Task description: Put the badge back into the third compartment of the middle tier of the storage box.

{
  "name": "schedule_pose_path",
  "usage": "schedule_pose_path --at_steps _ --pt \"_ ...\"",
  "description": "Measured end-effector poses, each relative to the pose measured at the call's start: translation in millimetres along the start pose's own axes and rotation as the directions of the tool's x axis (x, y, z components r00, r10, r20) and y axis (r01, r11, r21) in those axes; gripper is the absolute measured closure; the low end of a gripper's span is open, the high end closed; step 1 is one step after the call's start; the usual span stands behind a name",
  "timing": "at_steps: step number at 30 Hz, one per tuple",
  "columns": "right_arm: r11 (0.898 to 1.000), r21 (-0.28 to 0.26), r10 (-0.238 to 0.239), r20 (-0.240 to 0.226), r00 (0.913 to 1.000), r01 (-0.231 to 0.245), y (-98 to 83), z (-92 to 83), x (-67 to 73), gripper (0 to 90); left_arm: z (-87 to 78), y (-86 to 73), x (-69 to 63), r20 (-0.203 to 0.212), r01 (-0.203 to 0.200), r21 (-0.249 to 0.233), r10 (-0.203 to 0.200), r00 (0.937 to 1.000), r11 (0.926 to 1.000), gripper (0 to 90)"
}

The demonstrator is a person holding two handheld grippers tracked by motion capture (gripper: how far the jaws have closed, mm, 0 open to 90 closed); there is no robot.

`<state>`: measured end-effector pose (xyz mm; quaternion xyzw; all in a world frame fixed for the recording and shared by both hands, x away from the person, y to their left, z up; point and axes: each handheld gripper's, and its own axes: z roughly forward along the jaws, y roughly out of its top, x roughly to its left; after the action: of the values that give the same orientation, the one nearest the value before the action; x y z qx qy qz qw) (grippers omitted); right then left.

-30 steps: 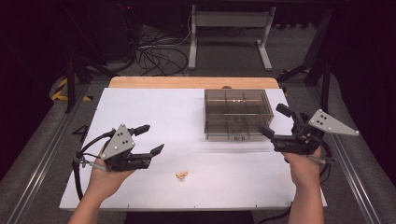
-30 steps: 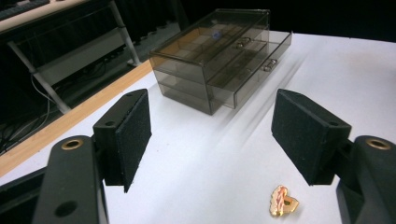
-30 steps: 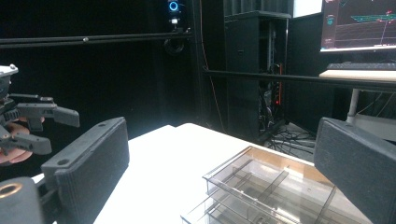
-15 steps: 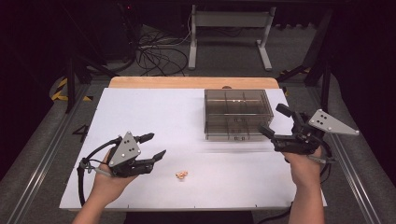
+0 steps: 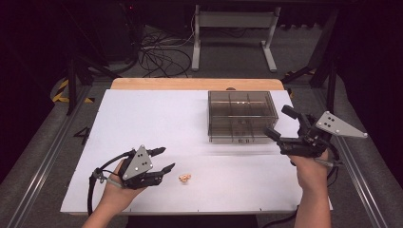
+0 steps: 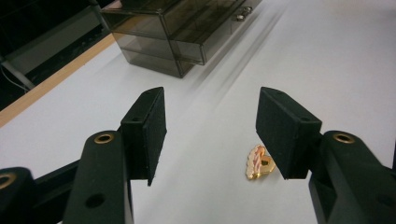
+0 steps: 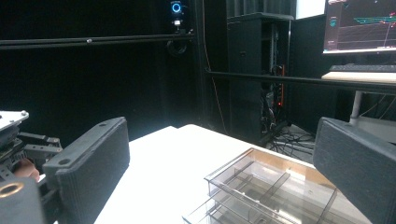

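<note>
Left gripper [image 5: 164, 159], low over the white table [image 5: 142, 114]: jaws apart at a middling gap, having just been closing, with nothing pinched. In the left gripper view the pads [image 6: 152, 128] stand clear of each other with bare table between them. The charm [image 5: 184, 177], a small gold and pink piece, lies flat on the table just ahead of the jaws; in the left gripper view it [image 6: 259, 163] sits beside the lower edge of the right-hand pad, partly hidden by it, contact not discernible. Right gripper [image 5: 280, 122]: jaws spread wide, empty, held above the table; the smoked clear box [image 5: 240, 114] with its dividers lies just ahead of and below them.
</note>
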<state>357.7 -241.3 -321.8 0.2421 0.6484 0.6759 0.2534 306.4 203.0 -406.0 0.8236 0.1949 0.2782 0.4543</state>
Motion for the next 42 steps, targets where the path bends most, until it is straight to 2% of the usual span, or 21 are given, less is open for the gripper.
schedule_pose_path --at_steps 6,8,13,17,29,36,42 --pt "1.000 0.001 0.000 -0.002 1.0000 0.000 0.0 0.2 -0.1 4.8 4.5 -4.4 -6.0 0.018 -0.014 0.006 0.014 0.9997 0.9999 45.4" --pt "1.000 0.001 -0.001 -0.003 1.0000 0.001 0.2 0.2 0.1 4.9 6.2 -5.5 -8.1 0.020 -0.033 0.015 0.032 0.9993 0.9993 46.4" --pt "1.000 0.000 0.001 -0.004 1.0000 -0.001 0.5 0.0 0.5 5.0 12.3 -8.9 -13.6 0.034 -0.035 0.030 0.034 0.9988 0.9989 48.6" --pt "1.000 -0.001 -0.006 -0.006 1.0000 0.006 1.3 -1.0 0.1 5.0 18.3 -11.4 -19.0 0.048 -0.052 0.044 0.049 0.9976 0.9977 48.9" --pt "1.000 -0.008 -0.003 -0.007 1.0000 0.003 2.6 -3.7 -0.5 5.1 34.2 -16.5 -27.1 0.082 -0.076 0.075 0.070 0.9941 0.9942 52.7" --pt "1.000 -0.010 -0.007 -0.015 0.9999 0.007 3.1 -3.7 0.0 5.1 42.4 -20.2 -30.9 0.092 -0.112 0.098 0.103 0.9904 0.9889 55.6" --pt "1.000 -0.013 -0.008 -0.018 0.9998 0.007 3.6 -4.3 -0.2 5.2 50.7 -23.8 -35.5 0.089 -0.153 0.131 0.142 0.9858 0.9795 56.8"
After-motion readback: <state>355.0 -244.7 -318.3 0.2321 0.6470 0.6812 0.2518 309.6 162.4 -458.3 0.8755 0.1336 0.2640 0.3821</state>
